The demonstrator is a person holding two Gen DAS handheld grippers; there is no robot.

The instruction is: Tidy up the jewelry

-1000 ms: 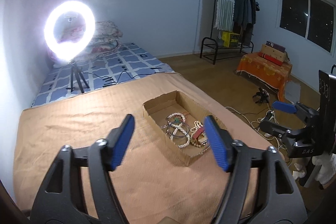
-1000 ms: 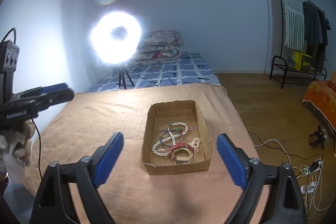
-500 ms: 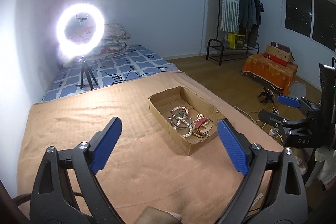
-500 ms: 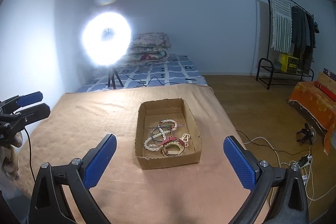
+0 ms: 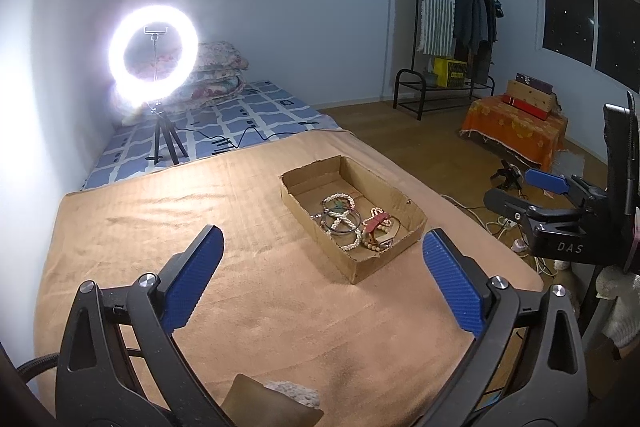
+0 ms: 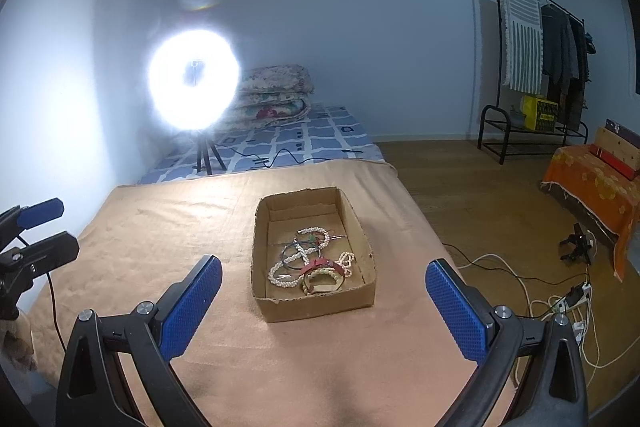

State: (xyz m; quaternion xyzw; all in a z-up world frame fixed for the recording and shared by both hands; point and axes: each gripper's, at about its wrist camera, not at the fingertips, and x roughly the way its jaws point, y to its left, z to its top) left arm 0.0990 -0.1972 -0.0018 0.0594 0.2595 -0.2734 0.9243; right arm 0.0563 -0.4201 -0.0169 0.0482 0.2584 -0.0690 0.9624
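Resting on a tan blanket (image 6: 168,227) spread over the near part of a bed, a shallow cardboard box (image 6: 314,301) holds the jewelry (image 6: 316,261): white bead strands, thin dark bangles, a red band and a chunky cream-bead bracelet, all tangled together in the half of the box nearer the cameras. The far half of the box floor is bare cardboard. The left gripper (image 5: 322,281) hangs above the blanket with its blue-padded jaws spread wide and nothing between them; the box sits ahead of it, closer to the right-hand pad. The right gripper (image 6: 322,307) is likewise spread wide and empty, with the box almost centred in the gap between its pads but farther off, not touching either. Each gripper shows at the edge of the other's view: the right one at the right side of the left wrist view, the left one at the left side of the right wrist view. Beyond the blanket lies a blue-and-white checked sheet (image 5: 240,119), where a glowing ring light (image 5: 154,57) stands on a small tripod in front of folded floral quilts (image 6: 276,95). A clothes rack (image 5: 452,39) stands against the far wall, and white cables (image 6: 560,299) trail across the wooden floor.
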